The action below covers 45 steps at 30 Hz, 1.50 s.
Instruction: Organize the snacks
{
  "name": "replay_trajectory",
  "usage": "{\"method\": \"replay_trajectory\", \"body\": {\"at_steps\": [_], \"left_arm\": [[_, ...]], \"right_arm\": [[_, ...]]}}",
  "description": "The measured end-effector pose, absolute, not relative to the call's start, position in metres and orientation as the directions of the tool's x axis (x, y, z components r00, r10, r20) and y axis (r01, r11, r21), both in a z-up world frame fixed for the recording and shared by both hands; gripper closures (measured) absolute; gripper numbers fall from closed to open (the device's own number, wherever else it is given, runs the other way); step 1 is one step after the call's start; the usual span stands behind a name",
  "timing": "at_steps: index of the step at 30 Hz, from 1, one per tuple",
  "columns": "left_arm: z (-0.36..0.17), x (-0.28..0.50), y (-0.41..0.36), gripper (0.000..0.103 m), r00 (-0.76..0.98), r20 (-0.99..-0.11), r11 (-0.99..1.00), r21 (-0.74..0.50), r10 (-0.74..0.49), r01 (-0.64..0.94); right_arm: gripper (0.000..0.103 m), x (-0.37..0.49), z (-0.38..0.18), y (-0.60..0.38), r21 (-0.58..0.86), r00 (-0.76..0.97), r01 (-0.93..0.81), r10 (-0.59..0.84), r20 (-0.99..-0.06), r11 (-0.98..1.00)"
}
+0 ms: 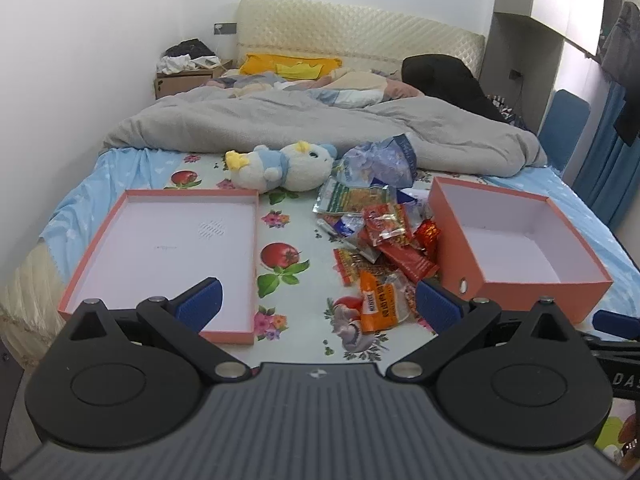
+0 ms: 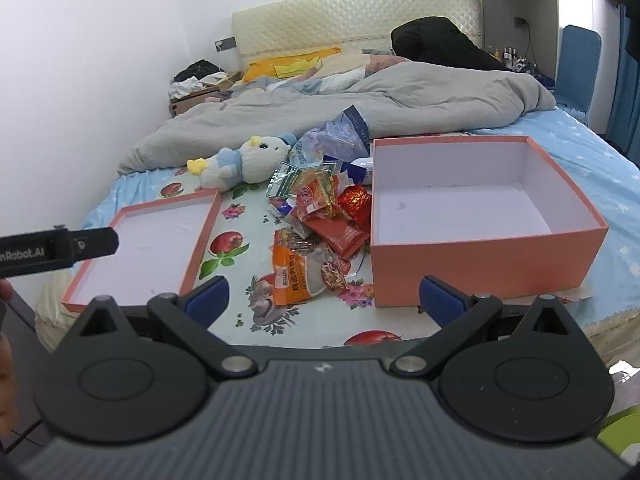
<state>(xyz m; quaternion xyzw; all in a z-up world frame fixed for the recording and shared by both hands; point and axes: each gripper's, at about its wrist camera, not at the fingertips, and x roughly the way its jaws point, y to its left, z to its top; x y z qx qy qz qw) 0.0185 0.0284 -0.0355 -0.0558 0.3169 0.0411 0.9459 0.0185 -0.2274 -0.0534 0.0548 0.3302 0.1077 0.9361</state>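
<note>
Legible markings are few. In my right wrist view, the black body of my left gripper [image 2: 60, 249] enters from the left edge and carries white lettering that reads "nRobot.AI", the start cut off by the frame. In my left wrist view, my right gripper [image 1: 618, 364] shows at the right edge, with white letters "DAS" on its black body, the remainder cut off. The crumpled blue wrapper [image 2: 340, 136] behind the snack pile bears the words "FACIAL TISSUE" along its dark band, read with some difficulty. The orange snack packet [image 2: 296, 276] nearest me carries printed characters in a white strip; I cannot read them. Other packets' print is too small to tell.
</note>
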Motion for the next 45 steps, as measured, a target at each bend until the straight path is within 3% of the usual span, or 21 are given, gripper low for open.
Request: {"method": "replay_trajectory", "body": {"at_steps": [45], "left_arm": [[-0.04,0.017,0.029,0.0,0.796,-0.605,0.99,-0.099,0.017,-0.096]], "right_arm": [[0.0,0.014,-0.054,-0.225,0.154,0.755,-0.194,0.248,-0.607,0.969]]}}
